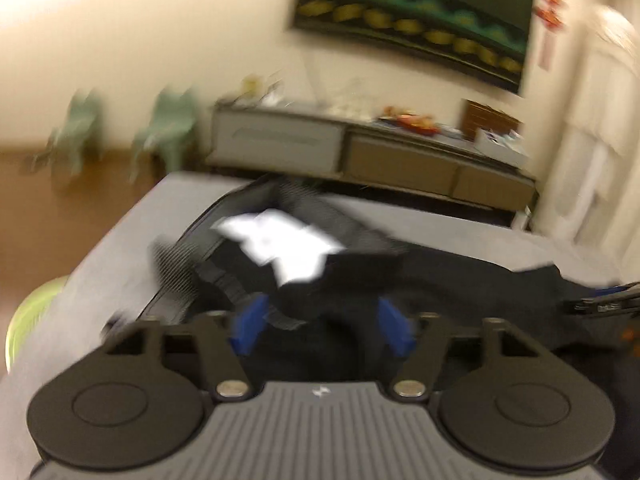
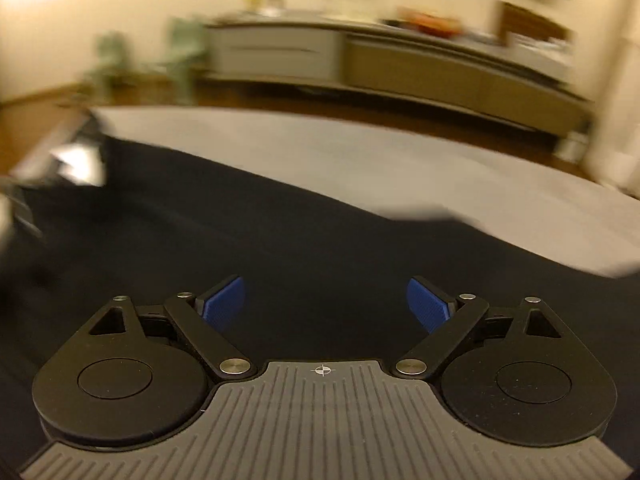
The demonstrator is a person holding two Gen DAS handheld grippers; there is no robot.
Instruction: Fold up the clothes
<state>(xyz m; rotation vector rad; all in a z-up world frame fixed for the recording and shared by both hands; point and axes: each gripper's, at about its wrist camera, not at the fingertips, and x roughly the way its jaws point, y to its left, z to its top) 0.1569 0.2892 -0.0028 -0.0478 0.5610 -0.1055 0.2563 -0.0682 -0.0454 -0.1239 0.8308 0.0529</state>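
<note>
Both grippers spread: left gripper (image 1: 320, 326), right gripper (image 2: 325, 307) over dark garment (image 2: 280, 248) on bench (image 2: 360, 152). Risk: bunched fabric near white label (image 1: 280, 246) yields multi-layer pinch.

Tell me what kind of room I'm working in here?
Probably a home living room: a long low sideboard cluttered with household items, a large framed painting on the wall, and small green chairs on a wood floor.
</note>
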